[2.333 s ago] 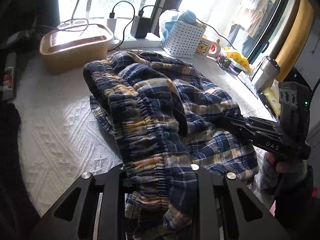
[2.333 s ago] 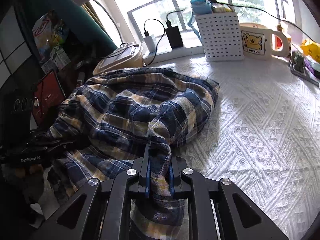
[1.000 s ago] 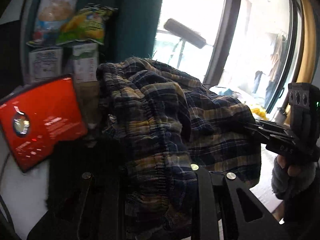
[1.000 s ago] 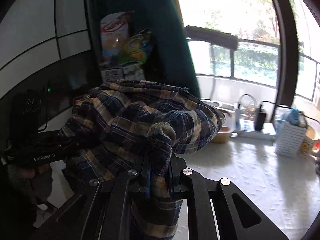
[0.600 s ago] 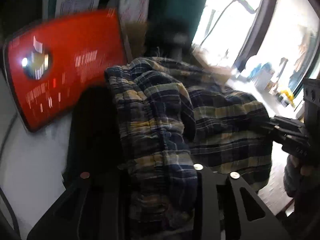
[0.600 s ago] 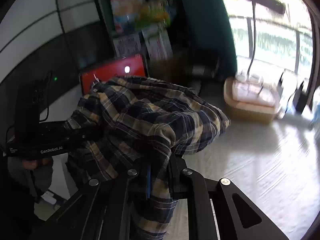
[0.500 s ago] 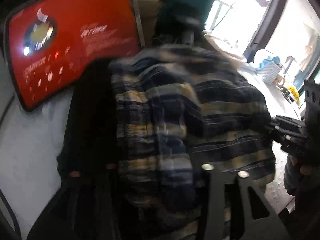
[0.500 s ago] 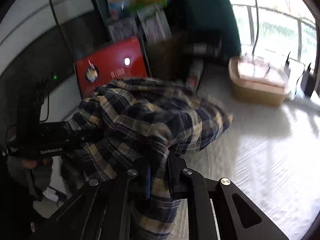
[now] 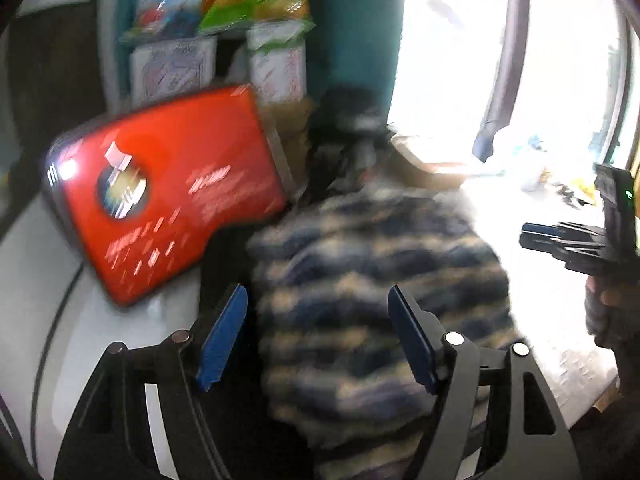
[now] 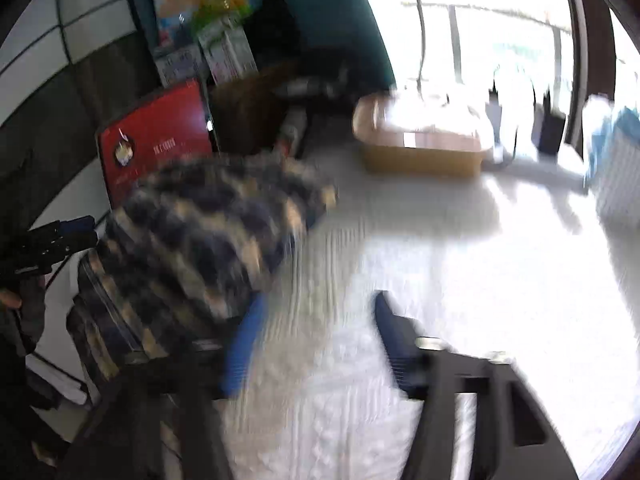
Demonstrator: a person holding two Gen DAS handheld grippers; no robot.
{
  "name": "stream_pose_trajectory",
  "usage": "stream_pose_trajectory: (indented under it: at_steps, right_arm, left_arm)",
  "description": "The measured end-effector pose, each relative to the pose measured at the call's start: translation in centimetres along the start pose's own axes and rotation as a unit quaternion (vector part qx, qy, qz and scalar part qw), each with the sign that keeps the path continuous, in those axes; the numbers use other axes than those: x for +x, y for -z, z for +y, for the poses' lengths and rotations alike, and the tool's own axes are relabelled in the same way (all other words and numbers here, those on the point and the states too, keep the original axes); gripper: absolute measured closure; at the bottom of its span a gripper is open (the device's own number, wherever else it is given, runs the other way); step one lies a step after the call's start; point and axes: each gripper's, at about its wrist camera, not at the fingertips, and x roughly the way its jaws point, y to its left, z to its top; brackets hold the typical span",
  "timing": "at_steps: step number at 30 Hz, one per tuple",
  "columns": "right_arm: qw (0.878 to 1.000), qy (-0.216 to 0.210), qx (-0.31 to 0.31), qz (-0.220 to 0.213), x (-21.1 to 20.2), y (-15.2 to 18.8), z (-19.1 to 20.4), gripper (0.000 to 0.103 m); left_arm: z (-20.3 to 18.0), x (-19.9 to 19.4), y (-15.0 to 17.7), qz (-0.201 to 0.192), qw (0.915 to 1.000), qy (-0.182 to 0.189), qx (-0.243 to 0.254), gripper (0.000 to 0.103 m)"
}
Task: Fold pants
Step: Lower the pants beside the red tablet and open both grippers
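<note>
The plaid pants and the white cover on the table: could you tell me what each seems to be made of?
The plaid pants look like soft woven cloth, probably cotton or flannel: matte, slumping in a limp heap, though blurred. The white table cover seems a matte textile with a faint raised texture; blur hides its weave.

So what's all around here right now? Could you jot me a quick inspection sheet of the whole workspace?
Surface: white textured cloth, brightly sunlit.
Job's things: plaid pants, a blurred bunched heap at the cloth's edge.
Clutter: red box, tan lidded container, white basket, snack bags.
Grippers: left gripper jaws opening, pants between the pads but not pinched; right gripper jaws opening, nothing between them.
Cables: one thin cable against the window.
Surroundings: bright window, teal curtain.
</note>
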Motion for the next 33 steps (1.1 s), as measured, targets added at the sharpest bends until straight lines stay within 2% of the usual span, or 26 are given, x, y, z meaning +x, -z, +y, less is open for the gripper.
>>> stream_pose_trajectory:
  at_steps: [3,6,9,12,14,16,19,22,25,26,29,31,33]
  right_arm:
    - [0.998,-0.035,-0.046,-0.015,0.3,-2.3,2.4,0.080]
    - [0.993,-0.071,-0.099,-0.003,2.2,-3.0,5.6,0.080]
    - [0.990,-0.065,-0.120,0.040,5.8,-2.0,7.0,0.080]
    - [0.991,-0.053,-0.100,0.066,8.9,-1.1,5.3,0.080]
    - [0.993,-0.050,-0.092,0.060,9.6,-1.1,4.3,0.082]
    - [0.992,-0.016,-0.113,0.058,9.9,-1.6,4.1,0.083]
    - [0.992,0.013,-0.108,0.062,10.4,-2.3,3.1,0.083]
    - [0.994,0.014,-0.086,0.061,9.9,-3.1,1.8,0.083]
    - [0.996,0.003,-0.078,0.039,8.3,-4.2,1.9,0.083]
    - [0.996,-0.002,-0.077,0.036,8.4,-4.6,1.9,0.083]
    - [0.996,-0.018,-0.078,0.035,8.6,-5.6,2.3,0.083]
    - [0.995,-0.021,-0.080,0.049,9.7,-5.8,2.8,0.083]
    - [0.995,-0.021,-0.073,0.060,11.1,-5.7,3.2,0.083]
  left_arm:
    - [-1.2,2.1,-1.4,0.011,0.9996,0.005,0.024,0.030]
    - [-0.9,4.5,-1.3,0.037,0.9987,0.024,0.025,0.030]
    - [-0.7,7.9,-0.8,0.078,0.9964,0.028,0.018,0.030]
    - [-0.6,10.1,0.2,0.105,0.9935,0.039,0.023,0.030]
    - [-0.8,10.0,0.2,0.105,0.9933,0.037,0.032,0.030]
    - [-0.8,9.9,0.1,0.108,0.9927,0.038,0.037,0.030]
    - [-0.6,9.9,-0.2,0.110,0.9926,0.039,0.034,0.030]
    - [-0.8,8.6,-0.9,0.096,0.9943,0.035,0.031,0.030]
    - [-0.6,7.1,-2.0,0.062,0.9957,0.063,0.028,0.030]
    - [-0.5,7.1,-2.2,0.060,0.9960,0.060,0.029,0.030]
    - [0.6,8.9,-2.6,0.075,0.9964,0.034,0.019,0.030]
    - [1.9,10.9,-2.5,0.096,0.9948,0.033,-0.011,0.030]
    - [2.7,11.9,-2.4,0.099,0.9937,0.041,-0.032,0.030]
